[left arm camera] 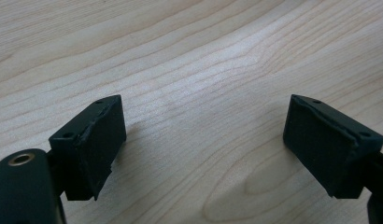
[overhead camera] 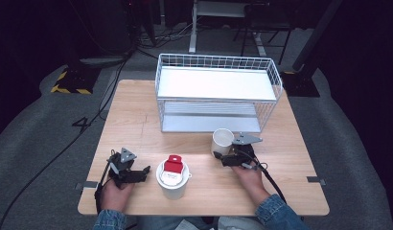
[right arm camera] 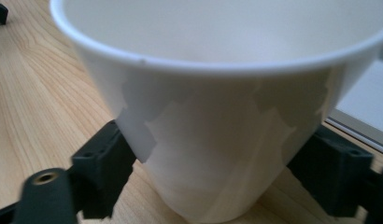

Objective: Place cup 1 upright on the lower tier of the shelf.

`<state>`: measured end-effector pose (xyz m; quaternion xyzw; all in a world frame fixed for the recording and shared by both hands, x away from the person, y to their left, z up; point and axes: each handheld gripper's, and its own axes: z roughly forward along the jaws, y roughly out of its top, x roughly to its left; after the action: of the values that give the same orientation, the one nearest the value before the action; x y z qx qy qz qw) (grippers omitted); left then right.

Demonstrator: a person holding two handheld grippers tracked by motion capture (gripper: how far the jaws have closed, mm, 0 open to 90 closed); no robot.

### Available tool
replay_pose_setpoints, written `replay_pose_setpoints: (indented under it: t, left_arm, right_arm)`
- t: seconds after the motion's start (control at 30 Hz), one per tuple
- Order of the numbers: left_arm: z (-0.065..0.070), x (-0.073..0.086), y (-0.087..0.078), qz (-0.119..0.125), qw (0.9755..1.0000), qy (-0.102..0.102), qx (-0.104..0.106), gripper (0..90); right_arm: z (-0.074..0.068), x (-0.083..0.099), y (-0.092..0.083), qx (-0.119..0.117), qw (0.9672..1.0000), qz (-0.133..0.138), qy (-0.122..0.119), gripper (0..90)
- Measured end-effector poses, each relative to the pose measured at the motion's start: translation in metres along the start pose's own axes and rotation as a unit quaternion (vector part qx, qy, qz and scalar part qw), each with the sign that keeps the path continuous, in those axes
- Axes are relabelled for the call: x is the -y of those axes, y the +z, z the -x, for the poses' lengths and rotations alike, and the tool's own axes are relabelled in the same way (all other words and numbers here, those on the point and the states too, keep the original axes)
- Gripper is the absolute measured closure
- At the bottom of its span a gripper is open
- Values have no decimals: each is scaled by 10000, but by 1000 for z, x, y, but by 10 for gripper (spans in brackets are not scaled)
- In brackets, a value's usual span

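Note:
A white cup [overhead camera: 222,139] leans a little at the centre right of the wooden table [overhead camera: 132,120]. My right gripper [overhead camera: 224,155] is shut on its lower part. In the right gripper view the cup [right arm camera: 217,116] sits very close, with a black jaw pressed against each side of its base and my right gripper [right arm camera: 217,175] around it. Near the front left edge my left gripper [overhead camera: 145,173] stands open, pointing right. The left gripper view has my left gripper [left arm camera: 203,140] spread wide over bare wood with nothing between the jaws.
A second white cup [overhead camera: 173,184] stands at the front centre between the two grippers, with a red and white item [overhead camera: 173,165] resting in its mouth. A white wire rack [overhead camera: 216,64] with two shelves stands across the back of the table.

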<state>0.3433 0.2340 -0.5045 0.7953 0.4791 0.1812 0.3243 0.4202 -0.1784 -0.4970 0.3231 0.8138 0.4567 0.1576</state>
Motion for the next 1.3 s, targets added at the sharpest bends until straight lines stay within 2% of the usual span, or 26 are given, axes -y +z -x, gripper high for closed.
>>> replay_pose_setpoints:
  t: [0.1, 0.67, 0.87, 1.03, 1.3]
  left_arm:
    - [0, 0, 0, -5, 10000, 8, 0, 137]
    - [0, 0, 0, 1, 10000, 0, 0, 137]
    - [0, 0, 0, 10, 10000, 1, -7, 137]
    - [0, 0, 0, 11, 10000, -2, -6, 137]
    - [0, 0, 0, -2, 10000, 2, 1, 137]
  right_arm:
    - [-2, 0, -1, 36, 9999, -9, -107, 233]
    - [-3, -1, -1, 34, 9999, -46, -161, 237]
    - [-4, -4, -3, 14, 9998, 20, -187, 237]
    - [-4, -11, -4, 2, 9998, 34, -210, 237]
    - [-1, -35, -3, 48, 9996, 121, -258, 237]
